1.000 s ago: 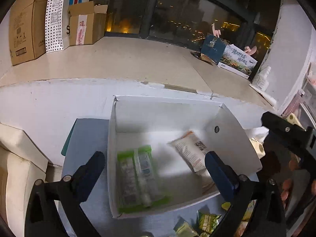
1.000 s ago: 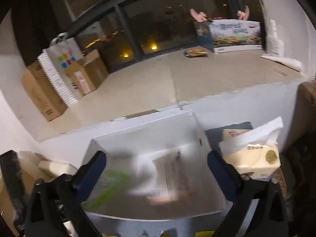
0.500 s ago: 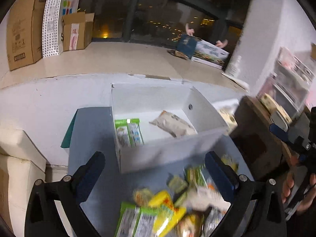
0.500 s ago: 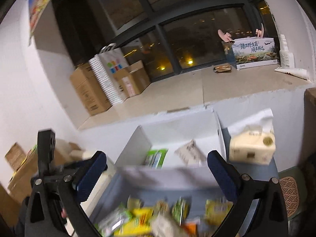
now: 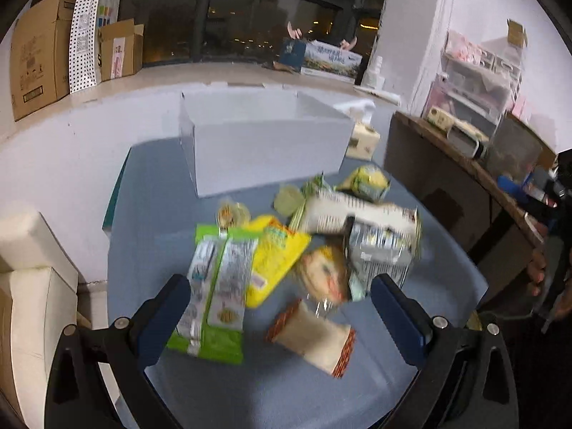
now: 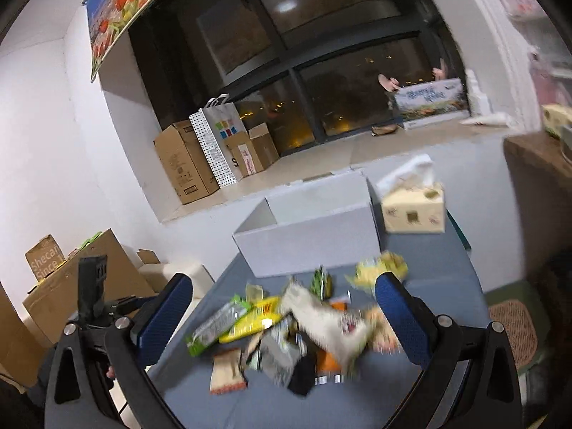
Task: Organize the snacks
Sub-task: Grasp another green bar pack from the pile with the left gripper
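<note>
A heap of snack packets lies on the blue table (image 5: 271, 386), in front of a white open box (image 5: 264, 150) (image 6: 314, 246). In the heap are a green-edged packet (image 5: 214, 289) (image 6: 218, 321), a yellow bag (image 5: 275, 257) (image 6: 254, 321), a white packet (image 5: 354, 214) (image 6: 325, 321) and a tan packet with red ends (image 5: 314, 339) (image 6: 227, 371). My left gripper (image 5: 279, 307) hangs open over the near side of the heap, holding nothing. My right gripper (image 6: 282, 307) is open too, above the heap and empty. The box's inside is hidden from both views.
A tissue box (image 6: 413, 207) stands right of the white box. Cardboard boxes (image 6: 186, 161) and a dotted paper bag (image 6: 214, 146) sit on the window ledge. A brown cabinet (image 5: 447, 186) flanks the table's right side. Cream blocks (image 5: 28, 286) stand at its left.
Both grippers have pulled back from the white box, staying open. The box has receded and its contents have dropped out of sight, while the snack heap has come under both grippers.
</note>
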The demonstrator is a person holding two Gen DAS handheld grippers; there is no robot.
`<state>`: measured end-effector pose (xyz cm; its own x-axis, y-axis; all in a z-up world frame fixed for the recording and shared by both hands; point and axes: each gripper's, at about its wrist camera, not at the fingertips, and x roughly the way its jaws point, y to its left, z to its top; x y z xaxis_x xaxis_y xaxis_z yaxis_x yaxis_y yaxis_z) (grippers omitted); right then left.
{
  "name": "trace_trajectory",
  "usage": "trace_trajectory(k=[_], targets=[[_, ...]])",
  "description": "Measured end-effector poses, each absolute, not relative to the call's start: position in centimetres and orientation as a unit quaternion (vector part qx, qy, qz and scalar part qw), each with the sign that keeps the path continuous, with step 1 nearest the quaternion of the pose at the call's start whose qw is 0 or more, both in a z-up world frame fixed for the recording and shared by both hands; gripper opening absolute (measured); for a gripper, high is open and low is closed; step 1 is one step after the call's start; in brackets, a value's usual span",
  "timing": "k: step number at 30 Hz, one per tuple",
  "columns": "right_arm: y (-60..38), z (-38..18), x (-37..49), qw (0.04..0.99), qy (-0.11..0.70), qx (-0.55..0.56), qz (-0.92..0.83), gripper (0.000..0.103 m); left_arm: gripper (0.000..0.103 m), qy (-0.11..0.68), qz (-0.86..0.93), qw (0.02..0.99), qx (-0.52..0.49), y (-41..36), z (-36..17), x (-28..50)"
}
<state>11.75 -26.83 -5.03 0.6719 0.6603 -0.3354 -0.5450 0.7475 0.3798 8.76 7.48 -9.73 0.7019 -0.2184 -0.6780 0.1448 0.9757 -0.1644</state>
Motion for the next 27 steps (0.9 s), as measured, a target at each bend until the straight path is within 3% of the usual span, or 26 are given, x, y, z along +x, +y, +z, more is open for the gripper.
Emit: trace_trajectory(k=[12,18,24,26,27], targets=[[-29.7,-5.4,6.6,0.926,0.197,0.112,0.301,0.103,0.103,0.487,-0.114,0.865,0.036,7.7,-16.9,13.9],[-29.8,-5.7,6.4,0.927,0.201,0.109,0.297,0.103,0.103,0.485,-0.129,0.865,0.023,9.5,-16.7,15.1],[-29.3,-5.5,6.0,0.93,0.197,0.093,0.298,0.103,0.101,0.53,-0.074,0.845,-0.006,11.0,-18.5,17.4],[-29.0,-5.7,6.0,0.93,0.202,0.084,0.296,0.103,0.085,0.519,-0.076,0.851,0.009,10.6,-18.2,17.0],[-28.9,-5.7,6.0,0.93,0.205,0.08,0.295,0.103,0.065,0.517,-0.071,0.853,0.017,10.4,-18.0,16.9]])
